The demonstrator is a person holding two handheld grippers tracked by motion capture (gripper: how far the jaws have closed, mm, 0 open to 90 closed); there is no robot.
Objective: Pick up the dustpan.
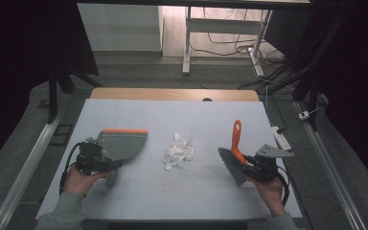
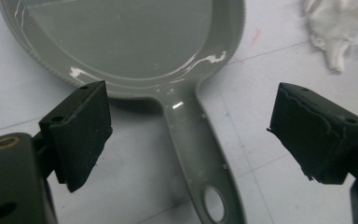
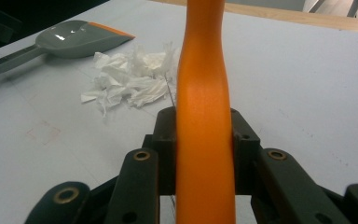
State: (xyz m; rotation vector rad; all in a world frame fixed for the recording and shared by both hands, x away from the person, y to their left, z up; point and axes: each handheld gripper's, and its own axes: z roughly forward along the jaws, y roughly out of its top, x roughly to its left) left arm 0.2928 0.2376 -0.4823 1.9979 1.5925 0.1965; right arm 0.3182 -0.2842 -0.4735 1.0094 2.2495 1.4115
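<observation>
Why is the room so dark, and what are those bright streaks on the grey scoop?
High view: light falls on the white table; the surroundings stay black. Left gripper view: the streaks are glare on the glossy dustpan, under the open left gripper. Right gripper view: the brush handle, clamped in the right gripper, looks soft up close.

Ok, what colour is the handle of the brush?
Orange; the brush handle shows best in the right gripper view, clamped between the right gripper's fingers.
</observation>
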